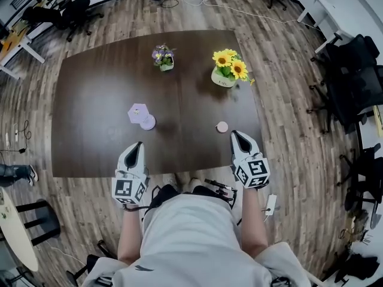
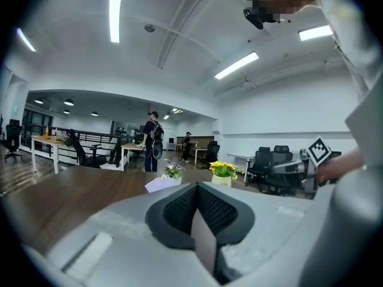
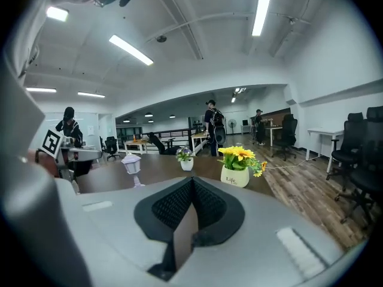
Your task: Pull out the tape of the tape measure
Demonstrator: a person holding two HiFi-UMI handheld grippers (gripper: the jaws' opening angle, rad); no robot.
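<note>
The left gripper (image 1: pixel 137 146) and right gripper (image 1: pixel 238 137) hover at the near edge of a dark surface (image 1: pixel 90 100), both jaws clenched on nothing. The small round tape measure (image 1: pixel 222 127) lies untouched just ahead of the right gripper. A lantern (image 1: pixel 142 116), purple flowers (image 1: pixel 163 57) and sunflowers (image 1: pixel 227 69) stand beyond.

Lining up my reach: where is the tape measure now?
Head view: the small round tape measure lies on the table, right of centre, just ahead-left of the right gripper and nearer than the sunflower pot.
</note>
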